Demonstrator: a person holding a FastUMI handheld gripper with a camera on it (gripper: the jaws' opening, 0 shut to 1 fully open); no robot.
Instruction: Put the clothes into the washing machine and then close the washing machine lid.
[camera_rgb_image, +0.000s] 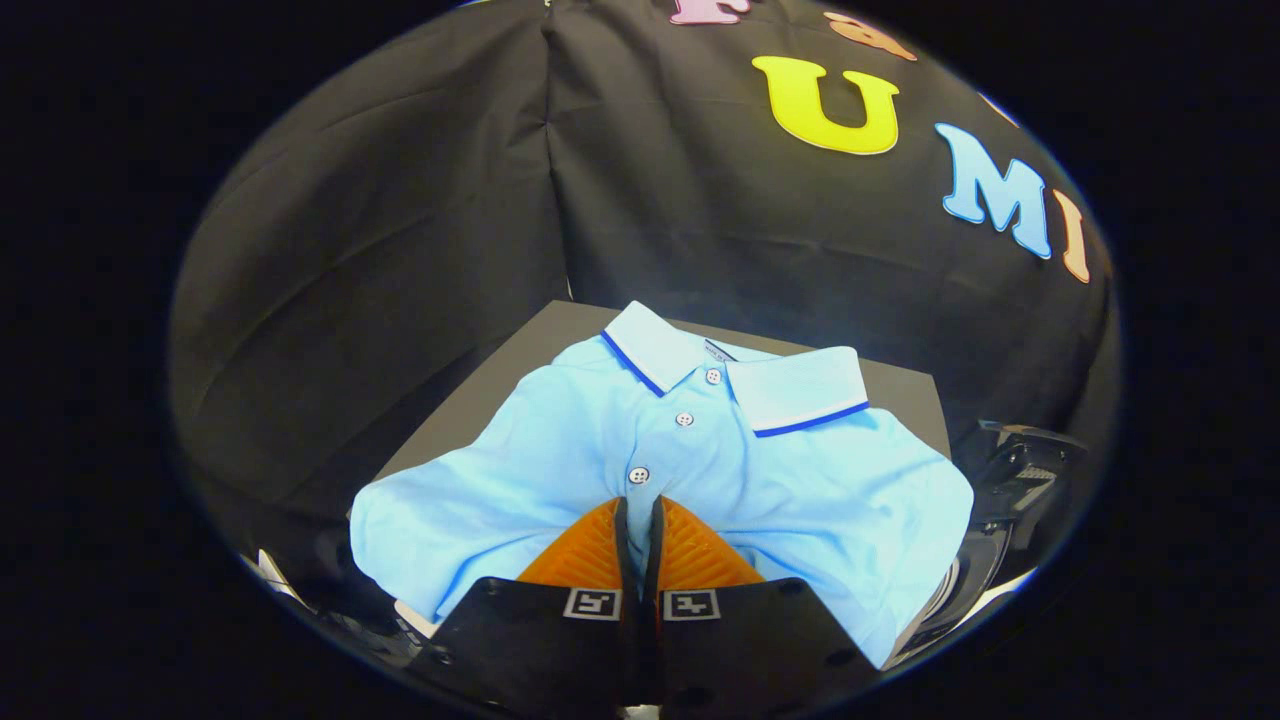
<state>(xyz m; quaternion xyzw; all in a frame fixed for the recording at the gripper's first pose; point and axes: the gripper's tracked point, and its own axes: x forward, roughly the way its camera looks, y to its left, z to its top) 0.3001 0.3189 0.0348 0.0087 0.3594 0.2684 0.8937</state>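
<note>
A light blue polo shirt (560, 470) with a dark blue stripe on its collar lies spread over a dark grey board (520, 350), buttons facing up. My gripper (638, 505) is pressed into the shirt's front just below the lowest button. Its two fingers are closed together with a fold of the fabric pinched between them, and the cloth bunches up around the tips. Below the shirt's right sleeve I see a curved rim and a dark raised part of what looks like the washing machine (1010, 490), mostly hidden by the shirt.
The black cloth wall stands close behind the board. A small white edge (272, 575) shows below the shirt's left sleeve; I cannot tell what it belongs to.
</note>
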